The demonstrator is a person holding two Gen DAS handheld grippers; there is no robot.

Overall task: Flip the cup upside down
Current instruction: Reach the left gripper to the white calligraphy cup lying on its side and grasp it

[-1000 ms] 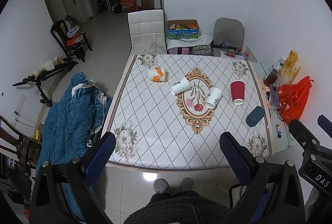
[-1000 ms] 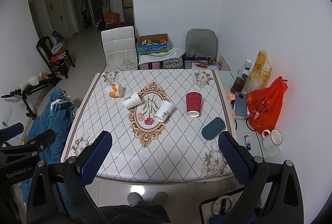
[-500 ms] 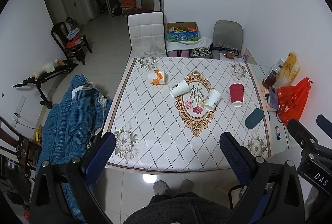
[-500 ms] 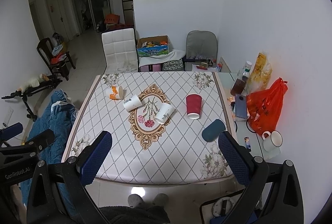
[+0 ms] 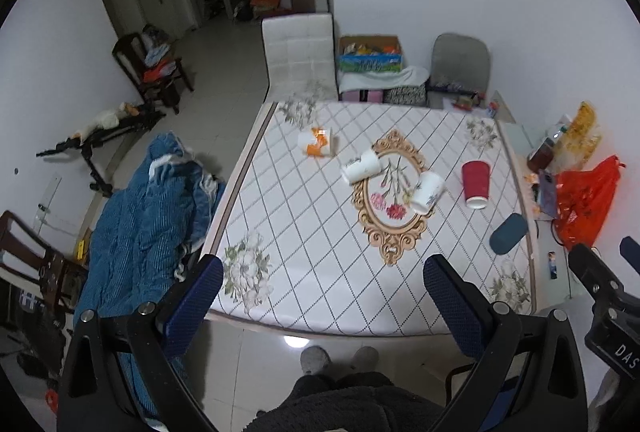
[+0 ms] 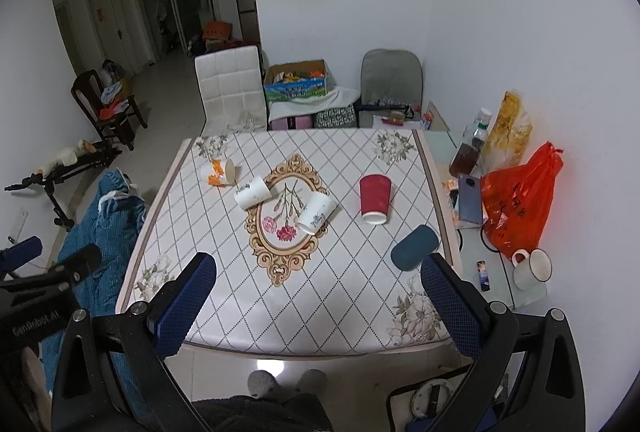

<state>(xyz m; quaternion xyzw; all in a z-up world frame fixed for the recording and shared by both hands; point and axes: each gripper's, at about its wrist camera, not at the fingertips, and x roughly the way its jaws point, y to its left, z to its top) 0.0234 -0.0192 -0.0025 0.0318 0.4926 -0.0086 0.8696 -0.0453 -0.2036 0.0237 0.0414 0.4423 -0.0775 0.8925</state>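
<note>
Several paper cups lie on their sides on the patterned table [image 5: 304,232]: an orange-and-white cup [image 5: 318,147] at the far left, a white cup [image 5: 361,166], a second white cup [image 5: 426,191] and a red cup [image 5: 476,184]. A dark teal cup [image 5: 508,238] lies near the right edge. The same cups show in the right wrist view: orange [image 6: 218,171], white [image 6: 252,191], white [image 6: 316,212], red [image 6: 374,198], teal [image 6: 414,247]. My left gripper [image 5: 320,296] and right gripper [image 6: 318,290] are both open and empty, held high above the near table edge.
A side shelf at the right holds a red plastic bag [image 6: 520,200], a bottle [image 6: 470,148], a phone [image 6: 469,198] and a white mug [image 6: 532,269]. A blue quilt [image 5: 140,216] lies left of the table. A white chair [image 5: 298,54] stands behind it.
Both views have pulled back and up slightly, so the table looks a little smaller and farther. The cups have not moved.
</note>
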